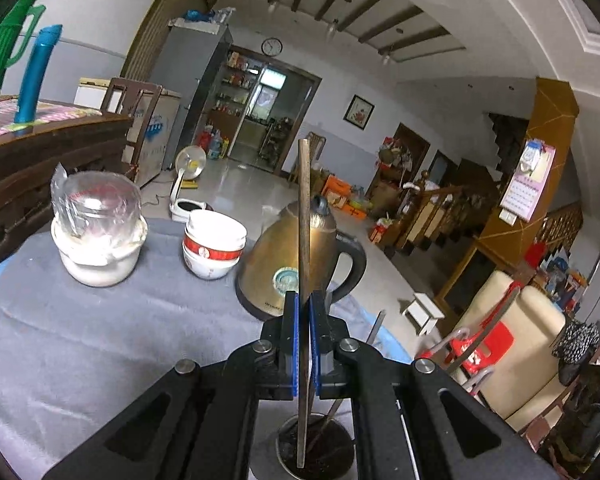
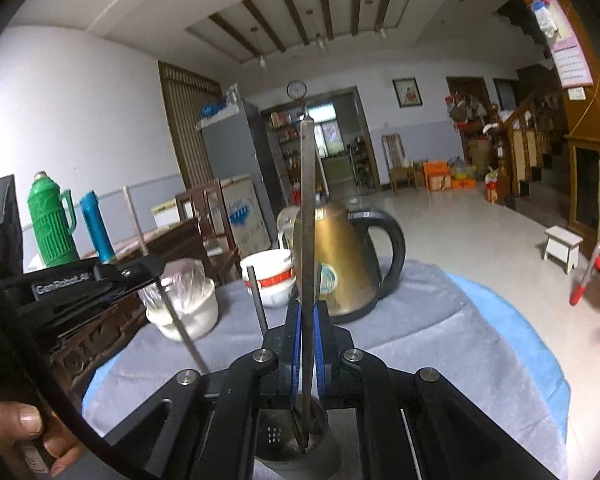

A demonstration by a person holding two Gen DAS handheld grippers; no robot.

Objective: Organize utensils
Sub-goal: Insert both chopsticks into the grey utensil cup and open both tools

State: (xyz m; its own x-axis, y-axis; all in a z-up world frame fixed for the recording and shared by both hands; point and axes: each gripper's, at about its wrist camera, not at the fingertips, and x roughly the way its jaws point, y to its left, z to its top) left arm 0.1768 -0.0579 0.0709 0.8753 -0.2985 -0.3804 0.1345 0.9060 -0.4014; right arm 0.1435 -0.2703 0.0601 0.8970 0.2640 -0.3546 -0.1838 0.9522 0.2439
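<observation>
My left gripper (image 1: pixel 303 300) is shut on a brown chopstick (image 1: pixel 304 216) held upright, its lower end inside a round metal utensil holder (image 1: pixel 292 436) below the jaws. Other sticks lean in that holder. My right gripper (image 2: pixel 307 308) is shut on a grey metal chopstick (image 2: pixel 307 208), also upright, with its lower end in the dark perforated holder (image 2: pixel 276 436). Two more metal chopsticks (image 2: pixel 258 300) stand tilted left in the holder. The left gripper's body (image 2: pixel 80 280) shows at the left of the right wrist view.
On the grey cloth (image 1: pixel 100 340) stand a gold electric kettle (image 1: pixel 284 256), stacked white and red bowls (image 1: pixel 212 244) and a plastic-covered white container (image 1: pixel 100 232). A dark wooden table (image 1: pixel 40 140) with a green thermos (image 2: pixel 52 220) and blue bottle (image 2: pixel 96 224) is left.
</observation>
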